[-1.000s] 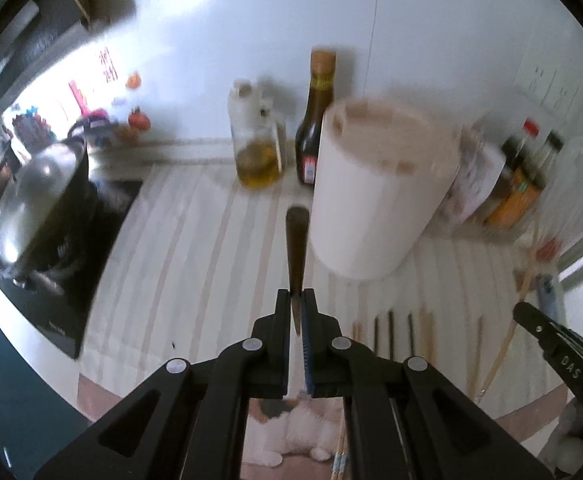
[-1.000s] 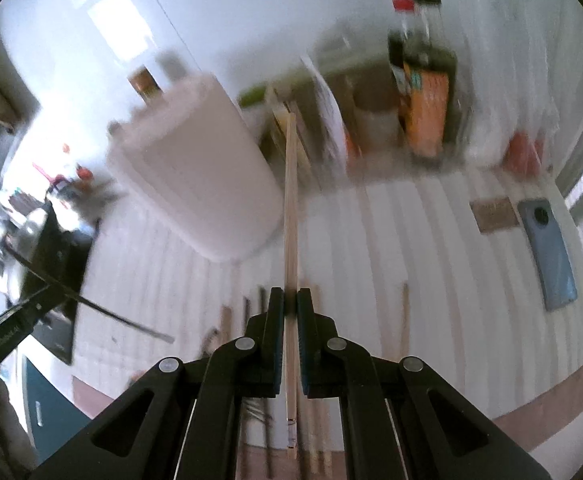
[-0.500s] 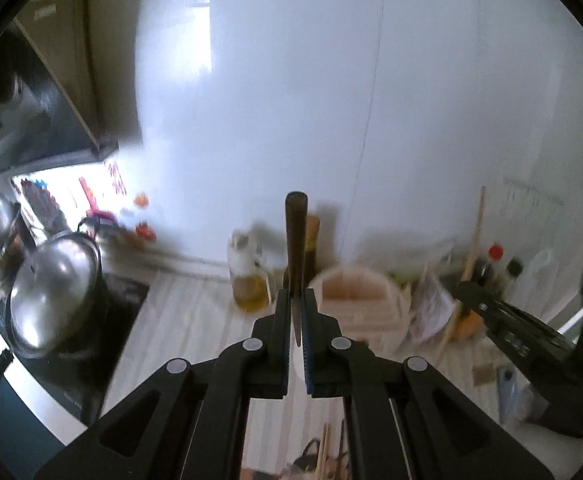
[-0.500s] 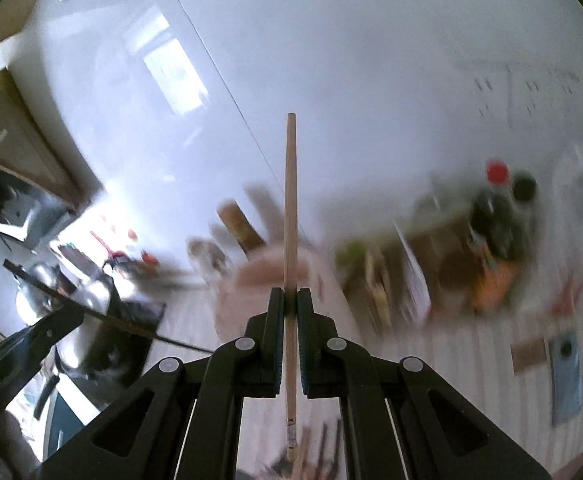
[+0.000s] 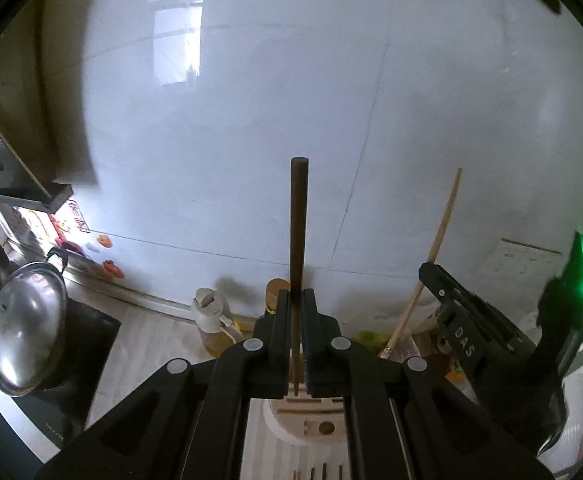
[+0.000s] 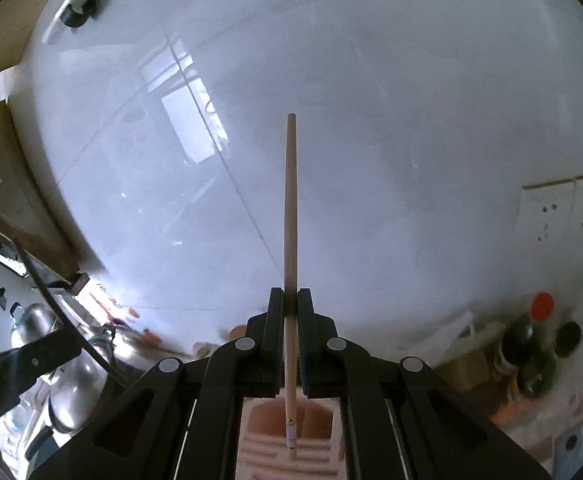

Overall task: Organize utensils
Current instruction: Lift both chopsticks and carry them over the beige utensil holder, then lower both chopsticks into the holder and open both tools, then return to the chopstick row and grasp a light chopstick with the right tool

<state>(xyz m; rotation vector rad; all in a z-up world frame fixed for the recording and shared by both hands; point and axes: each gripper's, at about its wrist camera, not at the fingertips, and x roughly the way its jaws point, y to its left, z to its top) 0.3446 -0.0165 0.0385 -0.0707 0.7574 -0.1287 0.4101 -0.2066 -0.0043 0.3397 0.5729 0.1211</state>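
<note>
My left gripper is shut on a dark brown chopstick that stands upright, its lower end just above the slotted top of the white utensil holder. My right gripper is shut on a light wooden chopstick, also upright, with its lower tip over the holder's openings. The right gripper with its light chopstick also shows in the left wrist view, to the right of the holder. Several more chopsticks lie on the counter in front of the holder.
A steel pot with lid sits on a black cooktop at the left. An oil bottle and a dark sauce bottle stand behind the holder. Sauce bottles and packets crowd the right. A white tiled wall rises behind.
Both grippers have tilted up and risen from the counter, swinging their chopsticks upright and bringing them over the top of the holder. Both grips stayed shut.
</note>
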